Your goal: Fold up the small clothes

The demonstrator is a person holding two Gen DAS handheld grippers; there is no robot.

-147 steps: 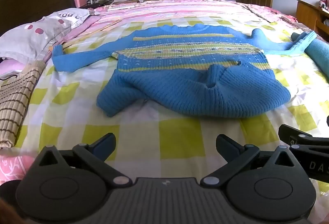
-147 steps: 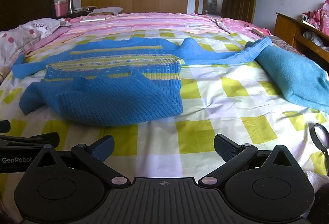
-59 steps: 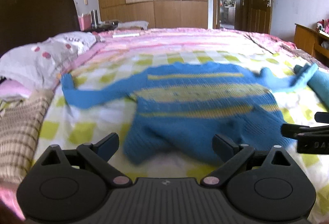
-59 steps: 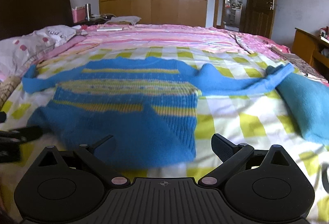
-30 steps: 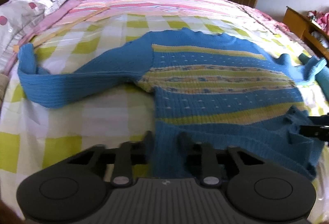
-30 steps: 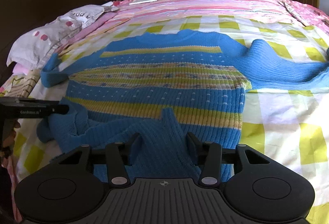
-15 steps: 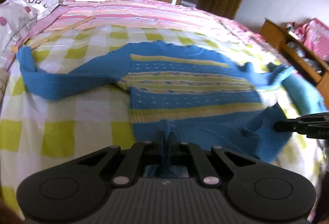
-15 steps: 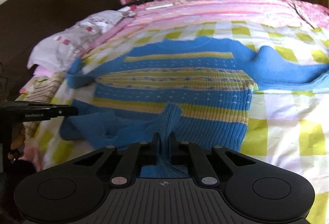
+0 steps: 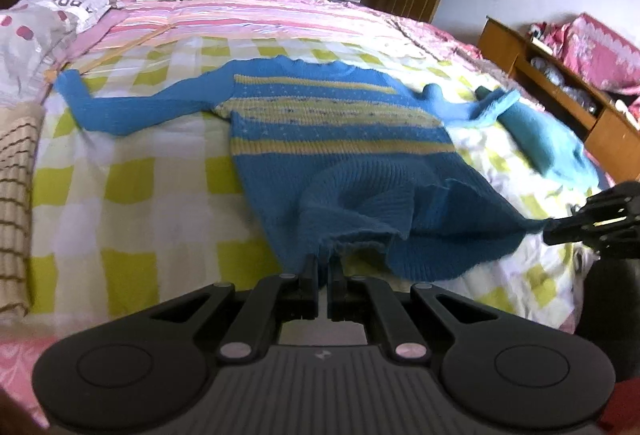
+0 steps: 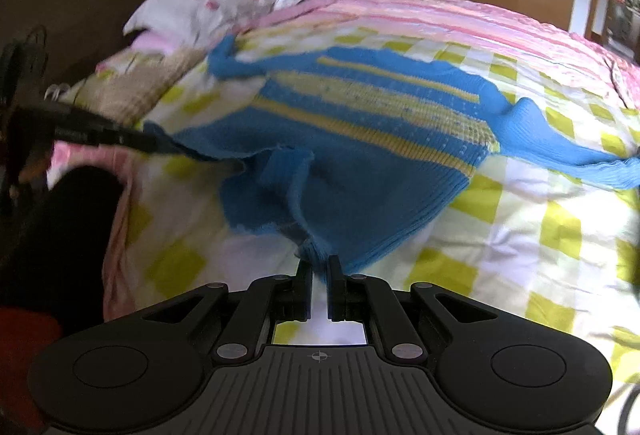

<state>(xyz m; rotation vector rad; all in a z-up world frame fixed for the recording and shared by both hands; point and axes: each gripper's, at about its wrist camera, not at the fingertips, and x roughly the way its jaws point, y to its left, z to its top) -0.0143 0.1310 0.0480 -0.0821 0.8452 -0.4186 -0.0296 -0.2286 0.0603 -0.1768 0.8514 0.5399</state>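
Gripping the blue striped sweater (image 9: 340,123) by its hem, I had left gripper (image 9: 324,269) and right gripper (image 10: 319,269) clenched; its bottom edge lifted off the checked bed (image 9: 152,195), sleeves outspread.

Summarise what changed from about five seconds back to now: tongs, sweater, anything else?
Both tongs went from open and clear of the cloth to shut on the blue sweater: the left tongs and right tongs each pinch its near folded edge and have lifted it off the checked bedspread, stretched between them. Unchanged: both sleeves spread out, the teal folded garment and the pillows in place.
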